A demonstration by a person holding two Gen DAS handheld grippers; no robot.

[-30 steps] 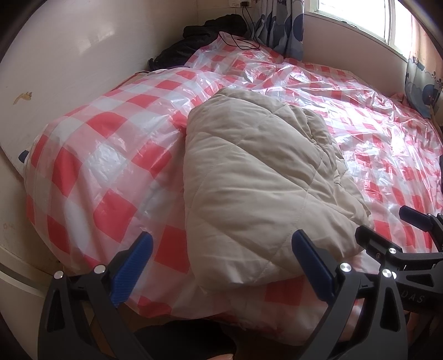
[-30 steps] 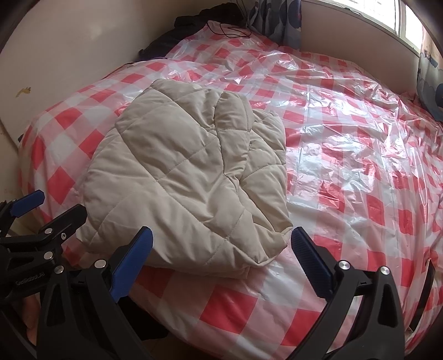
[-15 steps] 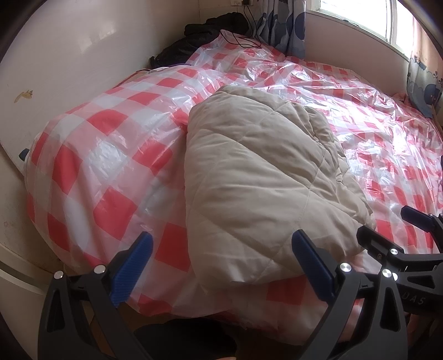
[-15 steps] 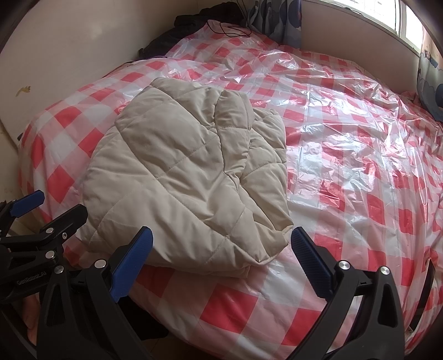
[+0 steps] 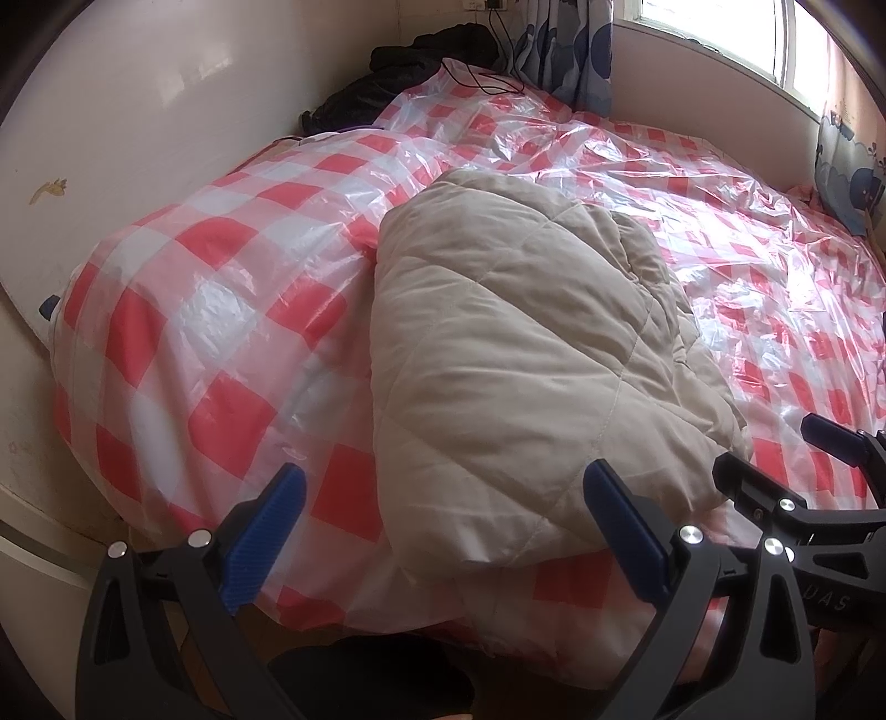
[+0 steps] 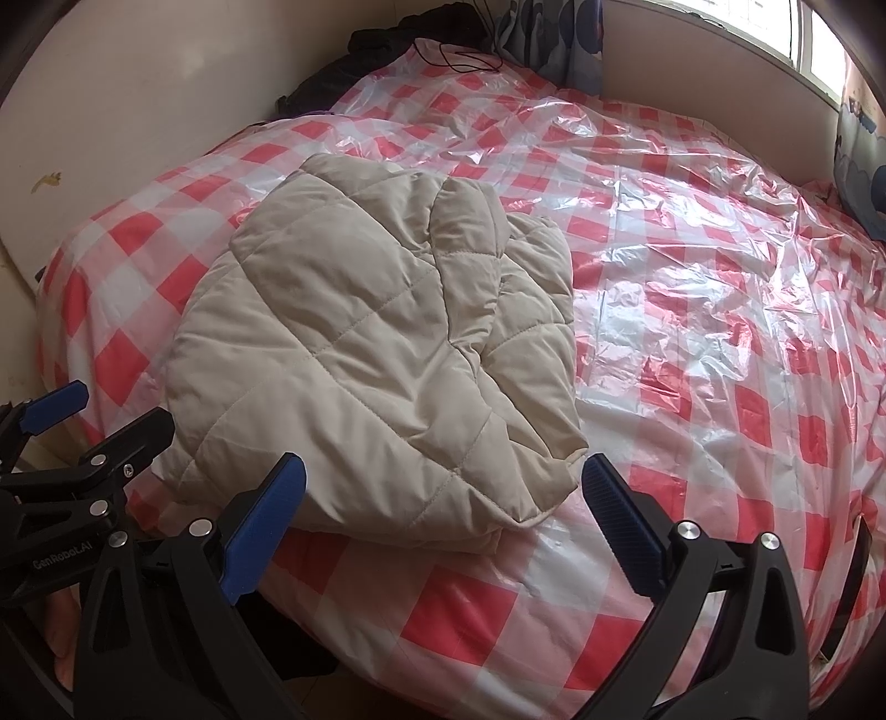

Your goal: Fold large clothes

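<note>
A beige quilted jacket [image 5: 515,354] [image 6: 376,354] lies folded into a compact bundle near the front edge of a bed under a red-and-white checked plastic sheet [image 5: 210,332] [image 6: 720,332]. My left gripper [image 5: 443,537] hangs open just in front of the bundle's near edge, nothing between its blue pads. My right gripper [image 6: 443,520] is open too, short of the bundle's near right corner. Each gripper shows in the other's view: the right one [image 5: 830,459] at the right edge, the left one [image 6: 94,415] at the left edge.
A cream wall [image 5: 138,111] runs along the left side of the bed. Dark clothing [image 5: 398,72] and a black cable [image 6: 459,61] lie at the far corner. A patterned curtain [image 5: 570,50] and a window [image 5: 720,27] stand behind the bed.
Both grippers have drifted very slightly; the jacket lies as it did and both stay open.
</note>
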